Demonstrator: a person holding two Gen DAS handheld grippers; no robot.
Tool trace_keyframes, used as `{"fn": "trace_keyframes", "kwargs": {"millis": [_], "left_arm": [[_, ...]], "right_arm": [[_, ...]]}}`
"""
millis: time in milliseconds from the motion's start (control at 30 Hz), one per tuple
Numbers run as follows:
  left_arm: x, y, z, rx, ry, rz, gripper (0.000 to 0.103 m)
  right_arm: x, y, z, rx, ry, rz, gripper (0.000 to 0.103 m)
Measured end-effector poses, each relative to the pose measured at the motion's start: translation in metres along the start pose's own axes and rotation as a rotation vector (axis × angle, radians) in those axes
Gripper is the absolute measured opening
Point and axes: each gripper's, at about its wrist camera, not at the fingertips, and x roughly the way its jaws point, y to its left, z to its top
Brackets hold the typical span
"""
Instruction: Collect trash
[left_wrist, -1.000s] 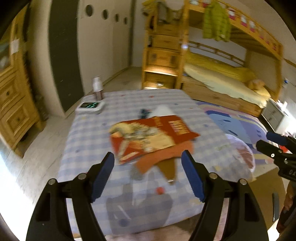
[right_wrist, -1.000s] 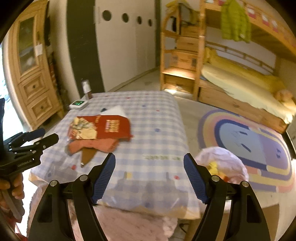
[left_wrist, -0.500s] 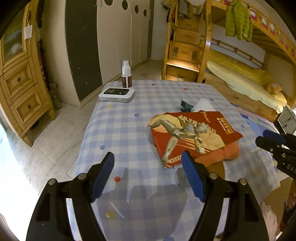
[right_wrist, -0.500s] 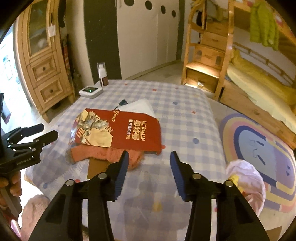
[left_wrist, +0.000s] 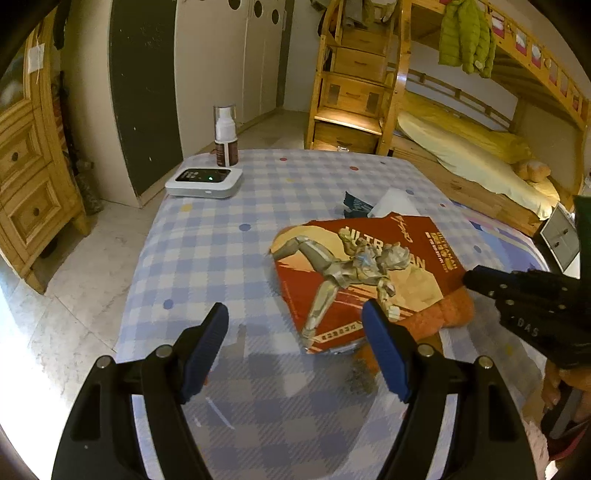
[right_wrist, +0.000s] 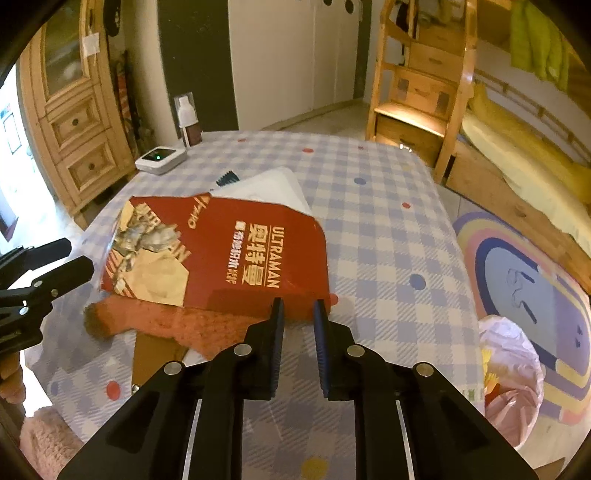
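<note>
A flattened red Ultraman box (left_wrist: 365, 269) (right_wrist: 221, 251) lies on the checked tablecloth, on top of an orange fuzzy cloth (right_wrist: 184, 325) and a brown card piece (right_wrist: 153, 356). A white packet (right_wrist: 266, 188) and a dark wrapper (right_wrist: 228, 178) lie behind it. My left gripper (left_wrist: 295, 325) is open and empty, just left of the box's near corner. My right gripper (right_wrist: 298, 308) is narrowed to a small gap at the box's near edge and holds nothing. It also shows in the left wrist view (left_wrist: 524, 302).
A white device (left_wrist: 204, 181) and a pump bottle (left_wrist: 226, 136) stand at the table's far left corner. A pink trash bag (right_wrist: 513, 373) sits on the floor at the right, on a rainbow rug. A bunk bed and wooden cabinets surround the table.
Both grippers moved closer to the red box. The right gripper's jaws narrowed from wide open to a small gap. The left gripper stayed open.
</note>
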Motion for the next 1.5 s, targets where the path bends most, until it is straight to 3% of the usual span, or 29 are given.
{"fn": "trace_keyframes", "kwargs": {"millis": [333,500,700,733,767,800,1067,1167,1200,1233,1500], "left_arm": [[0.027,0.001,0.014,-0.045,0.054,-0.115,0.077],[0.037,-0.011,0.026,-0.006,0.068,-0.158,0.074],[0.037,-0.018,0.027,0.006,0.055,-0.162,0.039],[0.035,-0.018,0.027,0.012,0.050,-0.160,0.018],[0.035,-0.019,0.026,0.021,0.053,-0.155,0.005],[0.034,-0.019,0.025,0.026,0.054,-0.144,0.000],[0.014,-0.012,0.014,0.035,0.040,-0.142,0.001],[0.014,-0.005,0.019,-0.001,0.037,-0.122,0.026],[0.017,-0.002,0.023,-0.020,0.030,-0.112,0.043],[0.018,0.000,0.026,-0.030,0.024,-0.108,0.050],[0.056,0.001,0.066,-0.010,0.037,-0.009,0.050]], "right_arm": [[0.008,-0.003,-0.004,0.009,0.026,-0.007,0.016],[0.011,-0.003,-0.003,0.012,0.027,-0.004,0.016],[0.011,-0.005,-0.002,0.020,0.023,-0.001,0.013],[0.012,-0.004,-0.001,0.023,0.024,0.001,0.013],[0.012,-0.004,-0.001,0.025,0.024,0.004,0.013],[0.011,-0.005,-0.001,0.030,0.028,0.007,0.013],[-0.017,-0.012,-0.014,0.019,0.014,0.000,0.014],[-0.031,-0.013,-0.019,0.025,-0.001,0.008,0.014],[-0.033,-0.013,-0.020,0.025,-0.004,0.008,0.014],[-0.037,-0.013,-0.021,0.026,-0.011,0.008,0.014],[-0.049,-0.019,-0.021,0.046,-0.039,0.016,0.014]]}}
